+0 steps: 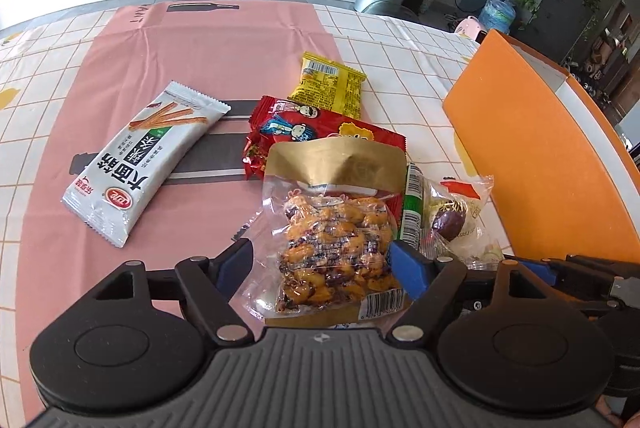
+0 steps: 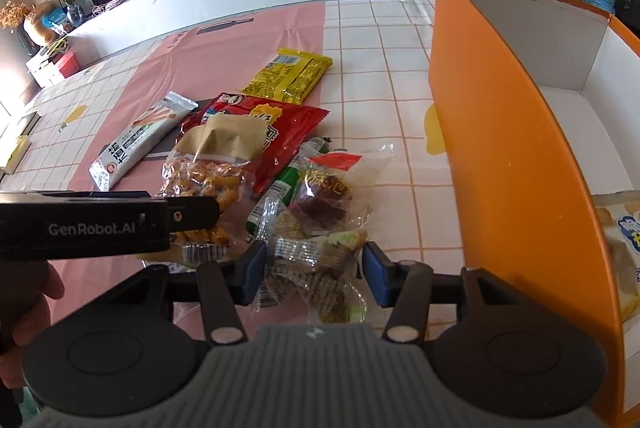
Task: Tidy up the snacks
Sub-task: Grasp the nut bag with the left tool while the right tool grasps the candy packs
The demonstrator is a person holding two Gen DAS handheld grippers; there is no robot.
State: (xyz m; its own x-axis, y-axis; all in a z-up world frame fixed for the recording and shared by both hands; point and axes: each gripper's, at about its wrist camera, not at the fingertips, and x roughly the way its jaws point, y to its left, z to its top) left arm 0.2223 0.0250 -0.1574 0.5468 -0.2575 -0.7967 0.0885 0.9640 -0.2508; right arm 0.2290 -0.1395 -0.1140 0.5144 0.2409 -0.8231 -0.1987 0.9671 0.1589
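Left gripper point(image 1: 322, 264): fingers spread, either side of the clear nut pouch point(image 1: 334, 228) lying on the counter point(image 1: 400, 39) atop the red snack bag point(image 1: 320, 125). Right gripper point(image 2: 314, 270): fingers spread around small wrapped candies point(image 2: 316, 260), beside the orange box point(image 2: 512, 131).

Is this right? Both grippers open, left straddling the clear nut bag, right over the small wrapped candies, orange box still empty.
Not quite: the orange box is not empty. The right wrist view shows a pale snack packet already inside it. The rest holds: the left gripper is open around the nut bag, and the right gripper is open around the wrapped candies.
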